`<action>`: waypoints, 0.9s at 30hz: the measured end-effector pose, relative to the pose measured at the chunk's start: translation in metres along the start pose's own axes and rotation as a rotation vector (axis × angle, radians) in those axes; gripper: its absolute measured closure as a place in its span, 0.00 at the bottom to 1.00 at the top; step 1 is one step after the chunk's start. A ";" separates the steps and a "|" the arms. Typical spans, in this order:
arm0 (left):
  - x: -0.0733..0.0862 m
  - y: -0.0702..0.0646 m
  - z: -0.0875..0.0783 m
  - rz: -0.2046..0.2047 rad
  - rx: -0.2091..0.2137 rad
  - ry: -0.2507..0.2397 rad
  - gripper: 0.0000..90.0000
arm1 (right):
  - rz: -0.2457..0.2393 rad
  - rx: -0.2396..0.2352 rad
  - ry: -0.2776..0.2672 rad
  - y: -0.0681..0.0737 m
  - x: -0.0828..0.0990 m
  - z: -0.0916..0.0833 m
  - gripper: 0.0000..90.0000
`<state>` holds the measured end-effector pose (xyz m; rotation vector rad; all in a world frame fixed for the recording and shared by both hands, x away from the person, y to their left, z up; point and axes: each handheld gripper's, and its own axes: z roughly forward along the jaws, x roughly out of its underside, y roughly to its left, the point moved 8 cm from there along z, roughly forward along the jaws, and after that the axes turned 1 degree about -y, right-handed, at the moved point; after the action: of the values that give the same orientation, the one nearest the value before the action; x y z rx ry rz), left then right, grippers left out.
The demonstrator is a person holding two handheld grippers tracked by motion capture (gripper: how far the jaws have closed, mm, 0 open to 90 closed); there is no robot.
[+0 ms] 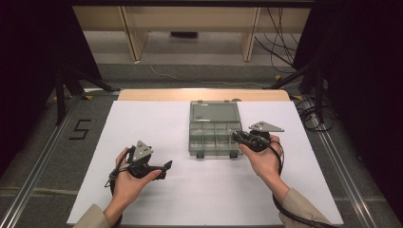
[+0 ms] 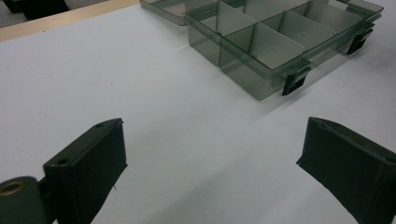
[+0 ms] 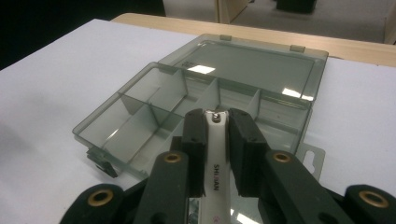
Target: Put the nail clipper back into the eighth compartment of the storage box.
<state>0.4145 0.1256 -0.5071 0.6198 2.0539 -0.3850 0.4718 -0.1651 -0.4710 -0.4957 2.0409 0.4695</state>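
Right gripper view | right gripper pinches nail clipper, lower end hidden | left gripper spread, cut off

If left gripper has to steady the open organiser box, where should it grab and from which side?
Probably the near left corner wall of the box, approached from the box's left. The left gripper stands open on that side; the thin upright wall suits its fingers. The lid lies flat behind and the right gripper, shut on a nail clipper, hangs over the near right.
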 end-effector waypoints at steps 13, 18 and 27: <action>0.000 0.000 0.000 -0.002 -0.002 0.000 0.07 | -0.028 0.006 -0.012 -0.006 -0.002 0.009 0.86; 0.000 0.000 0.000 0.000 -0.005 0.000 0.07 | -0.044 0.009 -0.010 -0.009 -0.002 0.013 0.86; 0.000 -0.001 0.001 -0.012 -0.001 -0.008 0.07 | -0.049 0.025 0.010 -0.014 0.001 0.018 0.86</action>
<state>0.4151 0.1240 -0.5075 0.6045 2.0504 -0.3923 0.4914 -0.1678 -0.4817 -0.5325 2.0372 0.4129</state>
